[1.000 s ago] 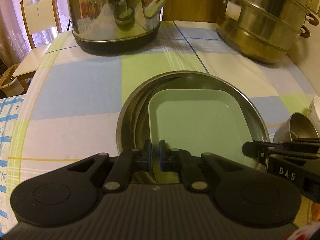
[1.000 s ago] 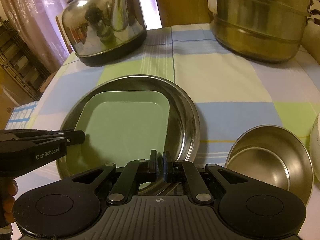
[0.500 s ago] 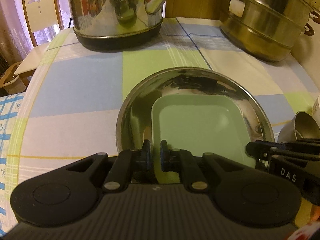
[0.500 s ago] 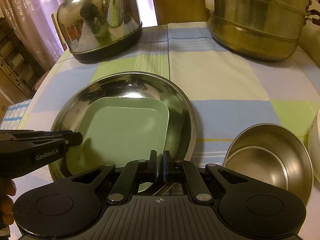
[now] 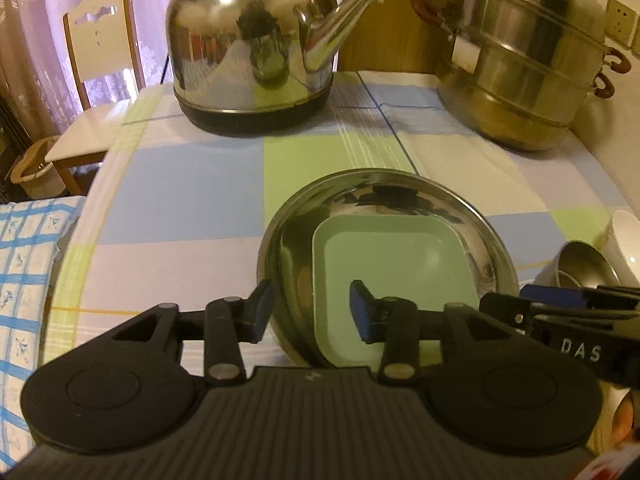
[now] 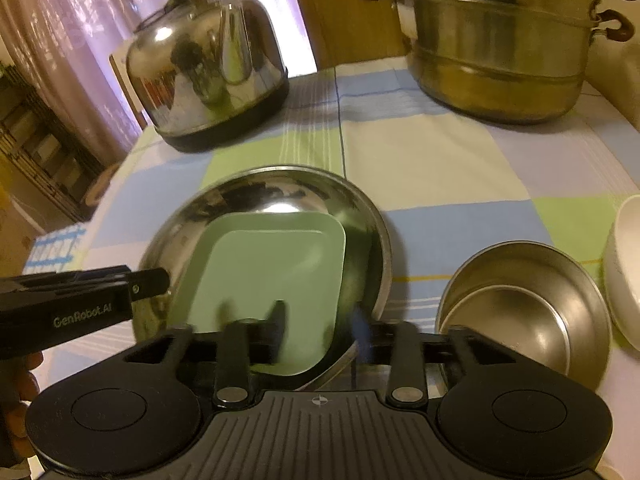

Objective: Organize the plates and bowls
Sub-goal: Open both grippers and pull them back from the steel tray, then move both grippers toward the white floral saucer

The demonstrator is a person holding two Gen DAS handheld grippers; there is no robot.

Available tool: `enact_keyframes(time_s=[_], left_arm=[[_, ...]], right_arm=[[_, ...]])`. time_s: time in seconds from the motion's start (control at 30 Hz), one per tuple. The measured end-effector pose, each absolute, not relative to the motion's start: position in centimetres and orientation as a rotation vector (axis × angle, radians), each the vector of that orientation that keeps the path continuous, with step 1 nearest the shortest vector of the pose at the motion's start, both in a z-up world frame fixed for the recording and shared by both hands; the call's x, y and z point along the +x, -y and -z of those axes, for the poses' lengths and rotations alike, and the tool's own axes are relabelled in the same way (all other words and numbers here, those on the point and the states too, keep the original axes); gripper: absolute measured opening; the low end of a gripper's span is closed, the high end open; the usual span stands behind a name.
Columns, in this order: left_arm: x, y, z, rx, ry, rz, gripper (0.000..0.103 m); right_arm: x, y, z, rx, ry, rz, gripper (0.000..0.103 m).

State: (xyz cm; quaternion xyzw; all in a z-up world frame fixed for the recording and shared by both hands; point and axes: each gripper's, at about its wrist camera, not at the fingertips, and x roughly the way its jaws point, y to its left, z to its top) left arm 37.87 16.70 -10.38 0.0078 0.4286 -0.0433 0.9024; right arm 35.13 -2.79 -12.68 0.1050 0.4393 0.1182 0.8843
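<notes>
A green square plate (image 5: 392, 272) lies inside a large round steel plate (image 5: 400, 190) on the checked tablecloth; both also show in the right wrist view, the green plate (image 6: 272, 276) and the steel plate (image 6: 280, 188). My left gripper (image 5: 312, 314) is open, its jaws either side of the steel plate's near left rim. My right gripper (image 6: 320, 328) is open and blurred over the near right rim. A steel bowl (image 6: 524, 312) and a white bowl (image 6: 628, 272) stand to the right.
A shiny kettle (image 5: 256, 56) stands at the back left and a stacked steel steamer pot (image 5: 524, 68) at the back right. A chair (image 5: 96, 92) stands beyond the table's left edge. The tablecloth (image 5: 180, 184) lies bare left of the plates.
Both grippers were shut on the steel plate's near rim and have opened. The plate has dropped lower in the views and now rests on the cloth.
</notes>
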Motion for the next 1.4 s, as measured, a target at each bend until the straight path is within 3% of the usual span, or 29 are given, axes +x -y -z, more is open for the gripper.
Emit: enact_keyframes(time_s=[0.3, 0.5, 0.83, 1.4], left_arm=[[33.8, -16.6, 7.4, 0.024, -0.843, 0.074, 0.059], [30.5, -16.4, 5.5, 0.011, -0.828, 0.059, 0.066], [24.3, -15.6, 3.9, -0.017, -0.835, 0.033, 0.071], [13.8, -12.7, 2.2, -0.017, -0.849, -0.014, 0.081]], right_arm=[[32.3, 3.7, 9.9, 0.268, -0.863, -0.282, 0.047], [29.3, 4.1, 7.9, 0.276, -0.834, -0.310, 0.057], [24.1, 4.8, 5.7, 0.276, -0.825, -0.385, 0.065], [15.1, 7.5, 4.6, 0.197, -0.860, -0.494, 0.066]])
